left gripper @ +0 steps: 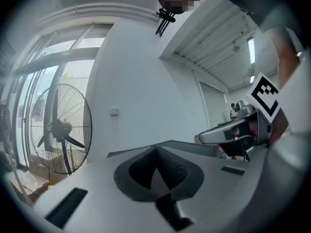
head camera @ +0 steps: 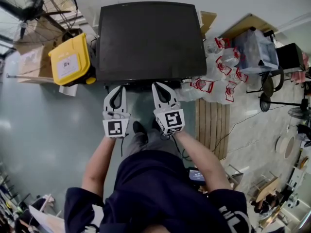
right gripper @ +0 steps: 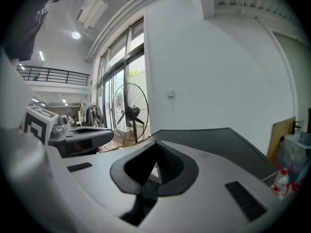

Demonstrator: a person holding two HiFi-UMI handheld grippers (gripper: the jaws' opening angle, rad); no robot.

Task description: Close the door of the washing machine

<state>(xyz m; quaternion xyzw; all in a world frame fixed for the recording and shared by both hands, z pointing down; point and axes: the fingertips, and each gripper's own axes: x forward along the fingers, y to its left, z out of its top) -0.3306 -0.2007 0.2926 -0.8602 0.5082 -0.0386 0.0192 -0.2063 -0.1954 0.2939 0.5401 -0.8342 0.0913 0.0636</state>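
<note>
The washing machine (head camera: 150,38) shows from above as a dark flat top; its front and door are hidden below that top. My left gripper (head camera: 115,92) is held just in front of the machine's near edge, shut, with nothing between its fingers. Beside it on the right, my right gripper (head camera: 160,89) is also shut and empty. In the left gripper view the shut jaws of the left gripper (left gripper: 157,149) point level over the dark top (left gripper: 194,147), with the right gripper (left gripper: 233,132) alongside. In the right gripper view the right gripper (right gripper: 156,145) points across the top (right gripper: 218,140).
A yellow box (head camera: 70,59) and a standing fan (head camera: 34,6) are left of the machine. Clear plastic bags (head camera: 218,76), a plastic bin (head camera: 255,50) and a wooden pallet (head camera: 211,125) lie to its right. A white wall stands behind. The person's legs are directly below the grippers.
</note>
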